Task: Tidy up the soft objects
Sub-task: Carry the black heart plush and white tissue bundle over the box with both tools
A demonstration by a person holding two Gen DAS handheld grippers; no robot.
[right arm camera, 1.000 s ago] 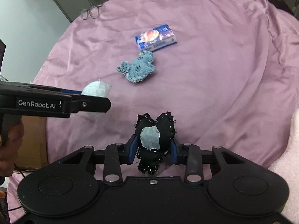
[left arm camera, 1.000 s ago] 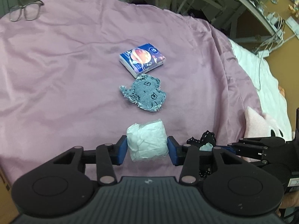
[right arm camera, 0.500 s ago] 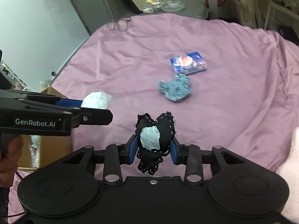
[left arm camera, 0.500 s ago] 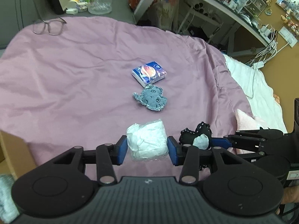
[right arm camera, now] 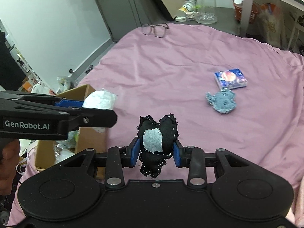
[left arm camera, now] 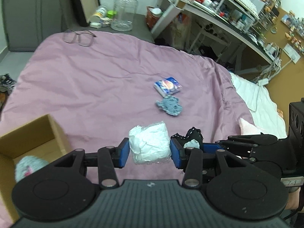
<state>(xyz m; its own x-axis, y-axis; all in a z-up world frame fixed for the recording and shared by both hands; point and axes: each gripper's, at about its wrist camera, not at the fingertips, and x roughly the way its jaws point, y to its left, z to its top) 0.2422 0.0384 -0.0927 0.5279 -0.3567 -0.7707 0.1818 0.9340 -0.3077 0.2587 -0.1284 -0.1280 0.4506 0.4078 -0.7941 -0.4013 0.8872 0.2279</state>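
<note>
Left wrist view: left gripper (left arm camera: 150,151), blue pads pinched on a white crumpled bundle in clear wrap (left arm camera: 150,144), held above the pink bedspread (left arm camera: 95,87). Just to its right, the right gripper (left arm camera: 191,146) seen side-on, with a black stitched plush (left arm camera: 191,135) between its fingers. Lower left, an open cardboard box (left arm camera: 28,133) beside the bed, a pale fluffy item (left arm camera: 28,166) inside, blurred. On the spread, well ahead: a blue tissue packet (left arm camera: 167,86), and touching its near edge a grey denim patch toy (left arm camera: 170,106). Eyeglasses (left arm camera: 78,37) at the far edge; a clear jar (left arm camera: 124,9) on the floor beyond; a cluttered shelf unit (left arm camera: 218,9) at upper right, shown only here.

Right wrist view: right gripper (right arm camera: 154,152) clamped on the black plush (right arm camera: 157,138), its pale grey patch facing the lens, a detail mostly hidden in the other view. Left gripper (right arm camera: 95,105) enters from the left, white bundle (right arm camera: 100,99) at its tip, above the cardboard box (right arm camera: 83,133). Tissue packet (right arm camera: 230,78) and denim toy (right arm camera: 222,102) lie to the right.
</note>
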